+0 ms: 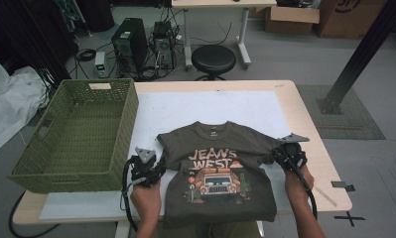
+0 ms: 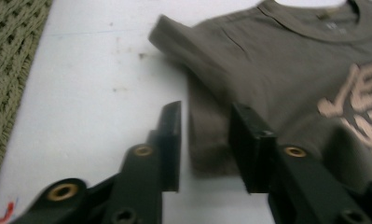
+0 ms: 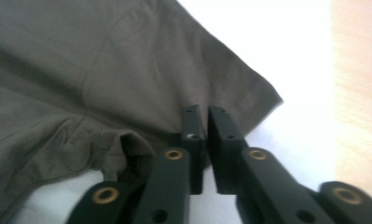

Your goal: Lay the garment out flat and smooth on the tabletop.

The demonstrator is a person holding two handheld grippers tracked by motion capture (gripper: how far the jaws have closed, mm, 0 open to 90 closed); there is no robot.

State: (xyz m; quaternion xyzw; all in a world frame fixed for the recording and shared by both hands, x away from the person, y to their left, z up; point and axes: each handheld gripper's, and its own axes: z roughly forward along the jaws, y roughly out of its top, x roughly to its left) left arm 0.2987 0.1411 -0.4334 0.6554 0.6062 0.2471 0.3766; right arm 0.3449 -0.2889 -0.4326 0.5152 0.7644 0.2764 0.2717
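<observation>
On a white mat covering the wooden worktop [image 1: 304, 129], an olive-brown T-shirt [image 1: 218, 168] lies face up and mostly flat, collar away from the person, its hem hanging over the near edge. Its chest carries pale "JEANS WEST" lettering above a picture of an off-road vehicle. Folding appears barely begun: both short sleeves lie out to the sides, and the green woven basket [image 1: 81, 139] at the left holds nothing. The left gripper [image 2: 204, 140] sits with its jaws partly open astride the edge of the left sleeve, pads not yet pressing it. The right gripper [image 3: 206, 140] has its jaws nearly closed at the hem of the right sleeve; whether cloth is pinched between them I cannot tell.
</observation>
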